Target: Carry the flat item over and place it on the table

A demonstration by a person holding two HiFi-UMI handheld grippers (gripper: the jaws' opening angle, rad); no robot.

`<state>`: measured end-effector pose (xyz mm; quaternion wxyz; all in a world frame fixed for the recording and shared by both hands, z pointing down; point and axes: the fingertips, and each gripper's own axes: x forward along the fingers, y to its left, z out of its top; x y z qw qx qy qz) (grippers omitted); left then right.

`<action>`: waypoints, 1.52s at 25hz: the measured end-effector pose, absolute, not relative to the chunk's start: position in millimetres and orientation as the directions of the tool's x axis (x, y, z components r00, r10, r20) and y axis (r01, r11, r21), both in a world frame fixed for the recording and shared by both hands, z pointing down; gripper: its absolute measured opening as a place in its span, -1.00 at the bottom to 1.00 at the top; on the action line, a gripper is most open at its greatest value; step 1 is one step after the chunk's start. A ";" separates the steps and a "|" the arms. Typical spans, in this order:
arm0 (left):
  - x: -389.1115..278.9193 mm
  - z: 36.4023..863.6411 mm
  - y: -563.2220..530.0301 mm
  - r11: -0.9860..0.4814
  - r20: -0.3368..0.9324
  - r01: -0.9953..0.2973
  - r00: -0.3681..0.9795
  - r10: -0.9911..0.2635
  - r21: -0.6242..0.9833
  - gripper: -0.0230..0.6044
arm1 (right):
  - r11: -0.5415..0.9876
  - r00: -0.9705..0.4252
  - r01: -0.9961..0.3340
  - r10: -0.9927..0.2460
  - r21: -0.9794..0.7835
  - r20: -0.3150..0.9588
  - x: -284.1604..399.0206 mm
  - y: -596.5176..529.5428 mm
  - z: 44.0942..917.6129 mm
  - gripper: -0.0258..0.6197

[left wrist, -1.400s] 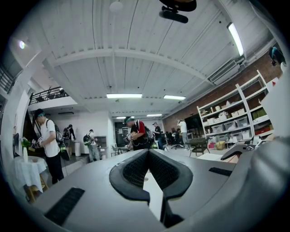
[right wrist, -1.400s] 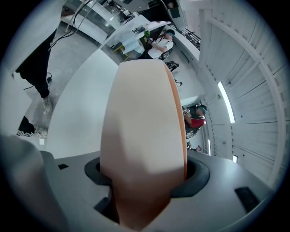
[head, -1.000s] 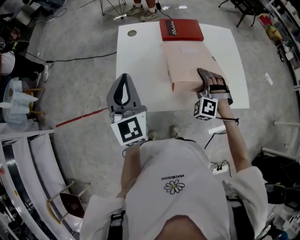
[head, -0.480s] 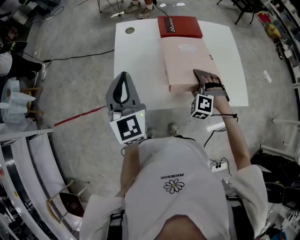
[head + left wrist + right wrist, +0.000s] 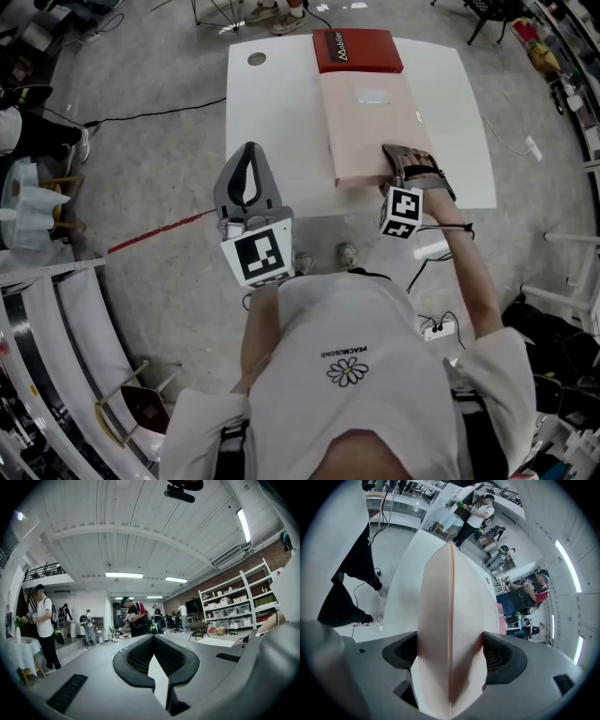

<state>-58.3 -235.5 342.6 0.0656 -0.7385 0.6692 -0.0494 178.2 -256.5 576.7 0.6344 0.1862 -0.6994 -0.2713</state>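
Observation:
The flat item is a pale pink flat box (image 5: 366,122) that lies on the white table (image 5: 272,122), with its far end against a red box (image 5: 358,49). My right gripper (image 5: 410,156) is at the pink box's near edge. In the right gripper view the pink box (image 5: 450,597) fills the space between the jaws of that gripper (image 5: 450,656), which are opening and ease off its sides. My left gripper (image 5: 247,157) hangs off the table's near left corner over the floor. It is shut and empty, and its tips (image 5: 153,638) point up into the room.
A small round grommet (image 5: 256,59) sits in the table's far left corner. Cables and a red floor line (image 5: 159,232) lie on the concrete to the left. People stand beyond the table (image 5: 410,569), and shelving lines the right wall.
The pink box stays flat on the table with the right gripper at its near edge; both drift slightly left in view. The left gripper holds its place.

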 end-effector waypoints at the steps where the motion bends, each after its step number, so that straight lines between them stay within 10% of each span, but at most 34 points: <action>1: -58.8 342.2 -235.4 -0.095 -0.016 -0.982 0.099 -0.995 -0.162 -0.88 | 0.795 -0.124 0.089 -0.589 0.600 0.798 178.0 -254.0 579.5 0.21; 23: -51.2 344.3 -245.0 -0.117 -0.012 -0.985 0.119 -0.993 -0.130 -0.88 | 0.859 -0.184 0.014 -0.501 0.512 0.845 173.4 -219.2 577.2 0.20; 38: -32.7 339.5 -258.2 -0.186 -0.014 -0.968 0.191 -0.981 -0.168 -0.87 | 0.461 -0.386 -0.758 -0.887 0.461 0.253 157.8 -310.6 371.5 0.19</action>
